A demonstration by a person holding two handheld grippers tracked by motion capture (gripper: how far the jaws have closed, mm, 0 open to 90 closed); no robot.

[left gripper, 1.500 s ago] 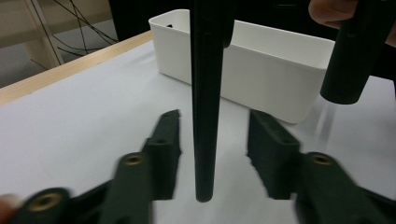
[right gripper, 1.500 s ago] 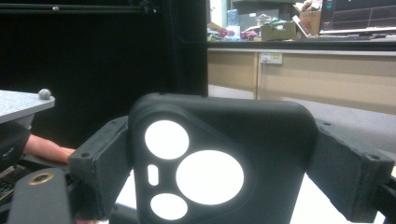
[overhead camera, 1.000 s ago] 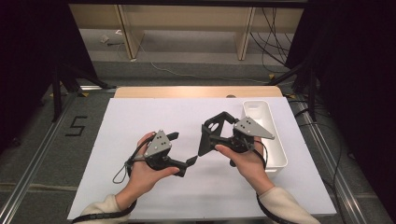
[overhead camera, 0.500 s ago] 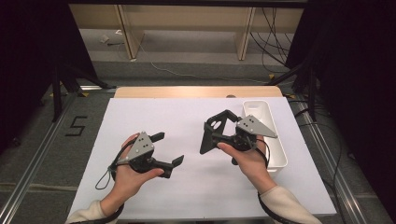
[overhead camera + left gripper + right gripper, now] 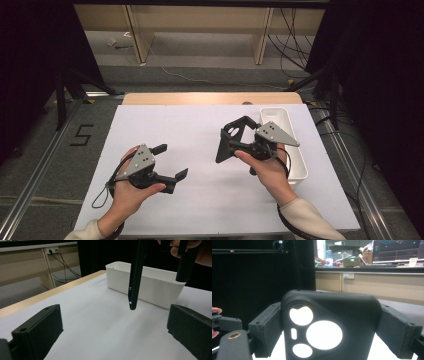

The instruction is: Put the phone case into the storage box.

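Phone case (image 5: 329, 327), black with round camera cutouts, sits clamped between the fingers of the right gripper (image 5: 235, 142), held tilted above the white bench (image 5: 200, 130) just beside the white bin (image 5: 300, 165). In the left gripper view the case (image 5: 136, 275) hangs edge-on, its lower end clear of the bench. The left gripper (image 5: 172, 162) hovers well apart from it, fingers spread wide and empty.

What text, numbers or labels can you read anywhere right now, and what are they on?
"5": black mark on the grey floor left of the table.
Black phone case held in the right gripper: no lettering visible.
Screens on the background shelf: too small and blurred to read.
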